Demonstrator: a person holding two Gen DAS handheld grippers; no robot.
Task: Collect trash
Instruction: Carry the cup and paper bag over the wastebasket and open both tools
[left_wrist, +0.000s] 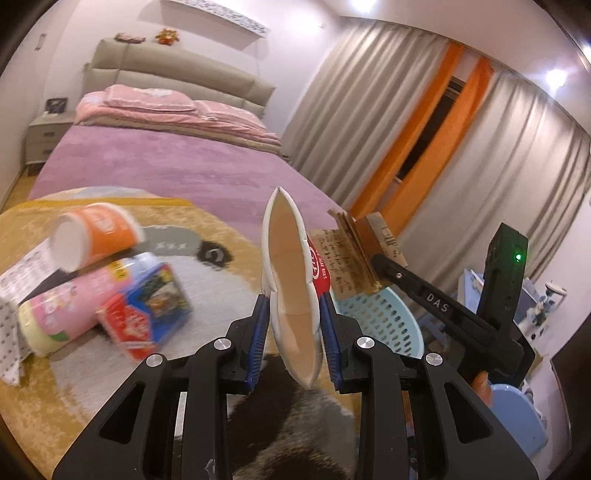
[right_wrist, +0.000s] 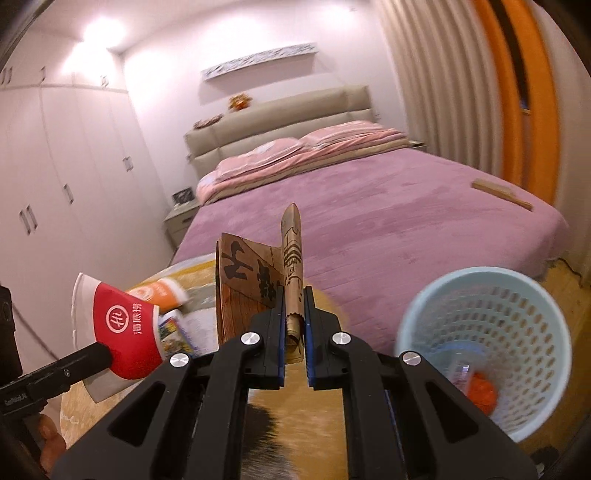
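Both claws loaded w/ trash here. Left claw pinches a squashed red paper cup, rim flattened to a slit between the blue pads, prob. because crushing it gives a firm hold on something that would otherwise slip. From the right wrist cam the cup hangs off to the left, well above the rug. Right claw is pressed tight on a folded brown paper bag, gripping a rolled edge so the rest stands up & fans out. Blue basket sits on the floor just right of the right claw, near the foot of the bed, w/ some orange scrap already in the bottom. Still on the panda rug: orange cup, pink packet, red-blue carton, all bunched together. Looks like both loads are bound for the basket; bag's closer, so likely drops first, though its fanned shape could catch the rim.
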